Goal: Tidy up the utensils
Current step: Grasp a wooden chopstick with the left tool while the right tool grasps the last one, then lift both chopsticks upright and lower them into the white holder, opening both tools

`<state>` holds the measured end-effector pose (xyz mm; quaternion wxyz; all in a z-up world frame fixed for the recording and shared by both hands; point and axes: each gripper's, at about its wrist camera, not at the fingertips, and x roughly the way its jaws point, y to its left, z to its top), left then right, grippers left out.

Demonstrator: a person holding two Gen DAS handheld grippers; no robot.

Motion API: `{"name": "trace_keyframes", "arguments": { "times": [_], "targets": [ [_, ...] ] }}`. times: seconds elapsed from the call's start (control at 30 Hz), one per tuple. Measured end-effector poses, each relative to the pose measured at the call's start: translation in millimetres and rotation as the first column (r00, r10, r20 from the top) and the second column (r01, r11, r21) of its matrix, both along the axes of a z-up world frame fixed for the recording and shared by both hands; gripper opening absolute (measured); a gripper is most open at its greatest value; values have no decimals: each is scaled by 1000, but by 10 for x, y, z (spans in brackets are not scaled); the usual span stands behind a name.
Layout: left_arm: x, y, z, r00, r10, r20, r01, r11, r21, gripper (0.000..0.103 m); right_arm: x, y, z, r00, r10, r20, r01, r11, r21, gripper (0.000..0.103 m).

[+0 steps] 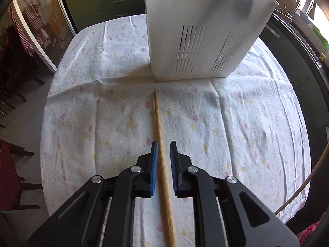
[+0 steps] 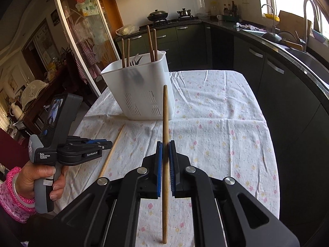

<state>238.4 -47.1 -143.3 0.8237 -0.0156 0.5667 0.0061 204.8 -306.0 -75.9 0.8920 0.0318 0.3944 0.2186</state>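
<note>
While the right claw [image 2: 166, 144] clamps a wooden chopstick [image 2: 165, 164] between its blue pads, holding it upright above the table [image 2: 216, 123], the left claw [image 1: 163, 144] hangs just over a second, paler chopstick [image 1: 161, 154] that lies flat on the floral tablecloth [image 1: 102, 123]. The left claw's jaws stand partly open on either side of that stick, its left pad close against it and its right pad apart; whether either pad touches the wood cannot be told. The lying chopstick points toward a white slotted utensil holder [image 2: 141, 90], its far tip stopping near the holder's base. Inside the holder stand four darker chopsticks [image 2: 152, 41], in two pairs, beside a dark fork [image 2: 135, 60]. From the right wrist view, the held chopstick's upper end crosses in front of the holder's right edge. A hand [image 2: 41, 177] in a pink patterned sleeve [image 2: 12, 197] grips the left tool's handle at the table's near left edge.
</note>
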Motion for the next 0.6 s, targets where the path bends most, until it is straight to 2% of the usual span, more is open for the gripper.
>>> {"name": "trace_keyframes", "arguments": {
  "times": [0.27, 0.33, 0.4, 0.6],
  "targets": [
    [71, 4, -171, 999, 22, -48, -22, 1000, 7, 12, 2, -24, 21, 1000, 4, 1, -4, 1000, 15, 7],
    [66, 25, -172, 999, 29, -47, -29, 1000, 0, 6, -3, -26, 30, 1000, 3, 4, -3, 1000, 18, 7],
    [64, 56, -160, 998, 37, -51, -38, 999, -21, 6, -11, -34, 38, 1000, 2, 6, -2, 1000, 21, 7],
    [-93, 75, 100, 999, 18, 34, -17, 999, -33, 6, -40, -43, 85, 1000, 6, 16, -7, 1000, 28, 7]
  ]
}}
